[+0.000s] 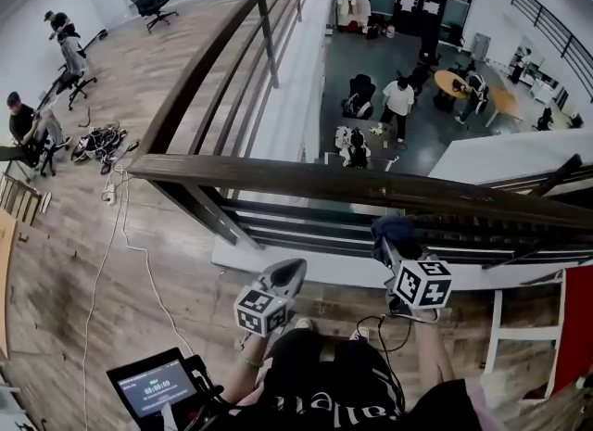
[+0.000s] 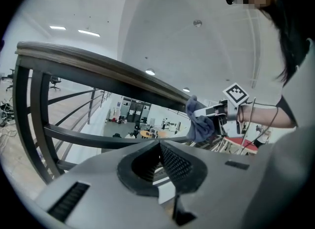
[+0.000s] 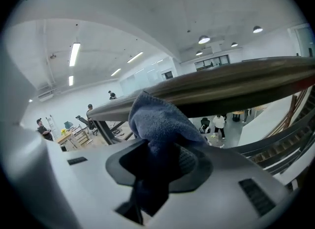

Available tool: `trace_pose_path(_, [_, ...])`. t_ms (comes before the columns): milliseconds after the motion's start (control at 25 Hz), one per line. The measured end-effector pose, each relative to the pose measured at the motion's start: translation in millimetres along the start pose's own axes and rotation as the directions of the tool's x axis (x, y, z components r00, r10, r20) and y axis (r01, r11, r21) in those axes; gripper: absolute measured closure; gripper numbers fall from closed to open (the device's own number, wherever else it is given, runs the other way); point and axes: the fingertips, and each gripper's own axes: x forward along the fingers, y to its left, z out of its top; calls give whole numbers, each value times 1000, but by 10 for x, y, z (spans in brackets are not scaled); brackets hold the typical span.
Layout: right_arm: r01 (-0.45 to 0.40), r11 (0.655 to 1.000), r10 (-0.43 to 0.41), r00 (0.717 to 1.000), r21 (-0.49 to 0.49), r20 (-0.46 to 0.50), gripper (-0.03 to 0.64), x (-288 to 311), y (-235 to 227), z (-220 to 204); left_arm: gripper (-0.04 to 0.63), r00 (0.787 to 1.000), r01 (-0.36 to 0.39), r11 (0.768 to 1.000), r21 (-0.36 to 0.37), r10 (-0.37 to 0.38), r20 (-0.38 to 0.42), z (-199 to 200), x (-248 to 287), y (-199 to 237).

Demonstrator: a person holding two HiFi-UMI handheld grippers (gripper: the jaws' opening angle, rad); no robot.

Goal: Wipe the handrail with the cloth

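A person stood at the corner of a mezzanine railing, a gripper in each hand, above an open floor where several people worked. The right gripper (image 1: 391,244) was clamped on a bunched blue terry cloth (image 1: 394,227), raised to the near, lower edge of the long dark-brown wooden handrail (image 1: 371,183). In the right gripper view the cloth (image 3: 157,119) billowed out of the jaws and overlapped the underside of the handrail (image 3: 236,82); whether it was actually pressing on the wood could not be told. The left gripper (image 1: 296,267) hung lower and well to the left, apart from the rail, its ribbed jaws drawn together on nothing.

By the look of it, the work stood at the approach to a stroke, the cloth brought up to the rail but not clearly laid over its top. The next move would likely call for lifting the cloth onto the rail's upper face, pressing it flat and drawing it along the length.
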Motion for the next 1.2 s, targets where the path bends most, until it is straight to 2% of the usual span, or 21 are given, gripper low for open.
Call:
trace_pose_path(200, [-55, 998, 51, 994, -35, -101, 508, 930, 1133, -355, 594, 999, -38, 999, -30, 38, 1, -12, -568, 770])
trace_pose_path(400, [-102, 989, 80, 977, -103, -199, 508, 1654, 1758, -525, 594, 998, -61, 997, -48, 61, -15, -100, -778, 1113])
trace_pose_path(560, [-133, 976, 88, 964, -171, -252, 508, 2099, 2147, -608, 594, 998, -58, 996, -75, 58, 5, -86, -900, 1226])
trace_pose_path(840, [-182, 931, 78, 946, -317, -315, 508, 2798, 2639, -766, 595, 995, -96, 992, -82, 94, -24, -288, -1139, 1581])
trace_pose_path(1040, [-170, 910, 22, 931, -379, -366, 508, 3052, 2604, -880, 595, 992, -124, 987, -104, 121, -35, -336, -1225, 1737])
trace_pose_path(1200, [-172, 904, 15, 928, -391, -373, 508, 3100, 2610, -902, 595, 989, -147, 982, -120, 144, -34, -380, -1228, 1891])
